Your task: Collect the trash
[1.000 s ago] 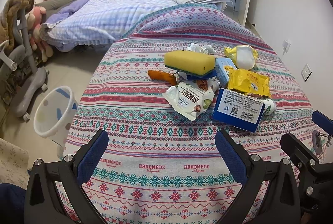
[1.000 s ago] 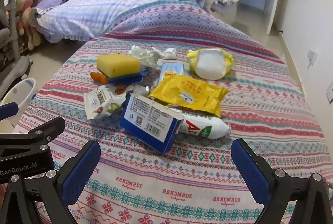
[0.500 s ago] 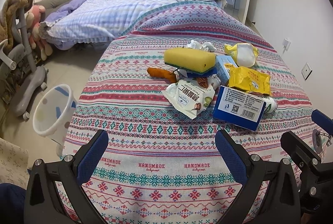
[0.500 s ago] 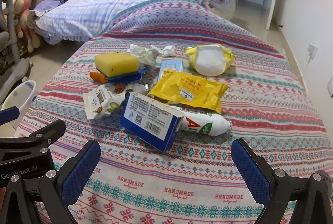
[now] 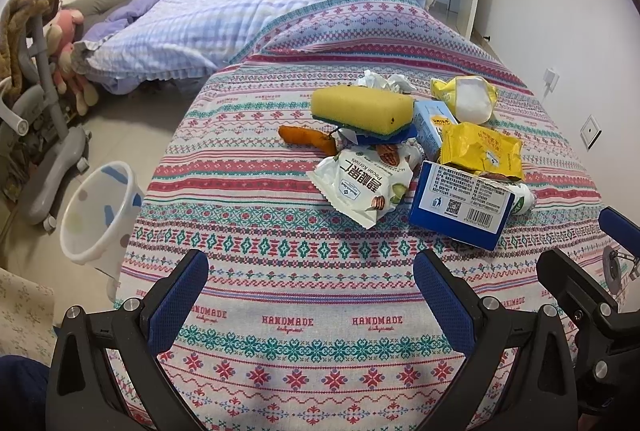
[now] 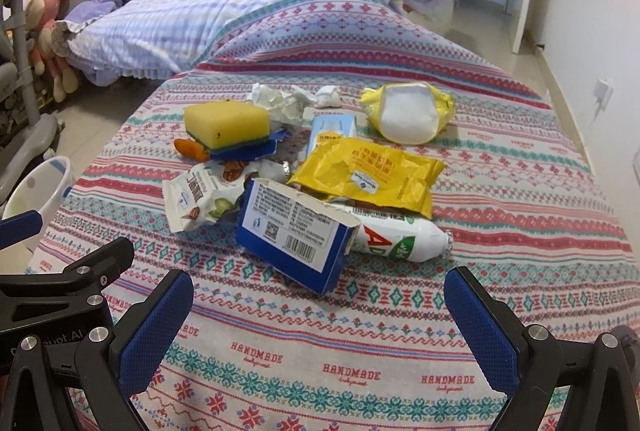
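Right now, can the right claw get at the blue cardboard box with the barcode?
Probably yes. The right claw is open and the blue cardboard box lies nearest it at the pile's front edge, with only bare patterned cloth between.

The cloth filling the middle of the frame was banded in red, teal, pink and white knit-style motifs, with red "HANDMADE" lettering low down. On it, right of centre, lay a yellow sponge with green and blue layers beneath, an orange scrap, a white nut wrapper printed green and brown, a blue box with a white barcode label, a yellow packet and a yellow-and-white pouch. At mid left stood a white bin with pastel spots. The gripper pads were dark blue on black frames.
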The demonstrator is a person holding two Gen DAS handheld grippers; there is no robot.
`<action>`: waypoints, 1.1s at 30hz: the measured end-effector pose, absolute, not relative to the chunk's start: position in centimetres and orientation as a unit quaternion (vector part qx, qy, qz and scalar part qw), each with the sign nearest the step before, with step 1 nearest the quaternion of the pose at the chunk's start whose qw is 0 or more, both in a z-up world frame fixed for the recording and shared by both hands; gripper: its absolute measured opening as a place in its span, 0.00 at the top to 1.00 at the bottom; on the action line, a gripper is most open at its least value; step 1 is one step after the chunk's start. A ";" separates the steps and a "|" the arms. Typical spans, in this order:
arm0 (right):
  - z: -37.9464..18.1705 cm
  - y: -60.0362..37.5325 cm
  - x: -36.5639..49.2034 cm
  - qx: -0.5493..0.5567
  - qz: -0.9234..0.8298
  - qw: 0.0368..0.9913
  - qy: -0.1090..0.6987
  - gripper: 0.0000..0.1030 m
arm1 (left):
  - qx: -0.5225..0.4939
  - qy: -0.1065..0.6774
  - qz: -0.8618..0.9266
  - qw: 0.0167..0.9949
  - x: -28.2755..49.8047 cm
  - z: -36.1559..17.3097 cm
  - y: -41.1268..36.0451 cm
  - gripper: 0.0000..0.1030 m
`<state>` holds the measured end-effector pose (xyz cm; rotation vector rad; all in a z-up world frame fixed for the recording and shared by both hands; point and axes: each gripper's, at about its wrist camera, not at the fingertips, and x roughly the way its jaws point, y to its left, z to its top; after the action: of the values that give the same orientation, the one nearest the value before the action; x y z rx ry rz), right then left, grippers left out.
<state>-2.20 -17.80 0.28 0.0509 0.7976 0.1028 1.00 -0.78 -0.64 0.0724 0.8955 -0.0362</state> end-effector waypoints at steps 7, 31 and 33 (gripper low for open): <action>0.2 -17.7 -1.9 0.015 0.045 0.926 0.374 0.00 | 0.029 0.435 -0.031 0.899 3.2 0.6 -0.4 0.00; 0.6 -22.6 11.0 0.021 0.138 0.846 0.515 0.00 | -0.190 0.574 -0.178 0.777 13.1 -7.4 0.7 0.50; -1.0 -22.3 10.8 0.006 0.136 0.835 0.534 0.00 | -0.193 0.571 -0.179 0.778 13.5 -7.8 0.5 0.54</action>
<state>10.76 -22.28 -0.99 0.0119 1.1306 0.2887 13.45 0.52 -7.79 -0.4177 1.2353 -0.3862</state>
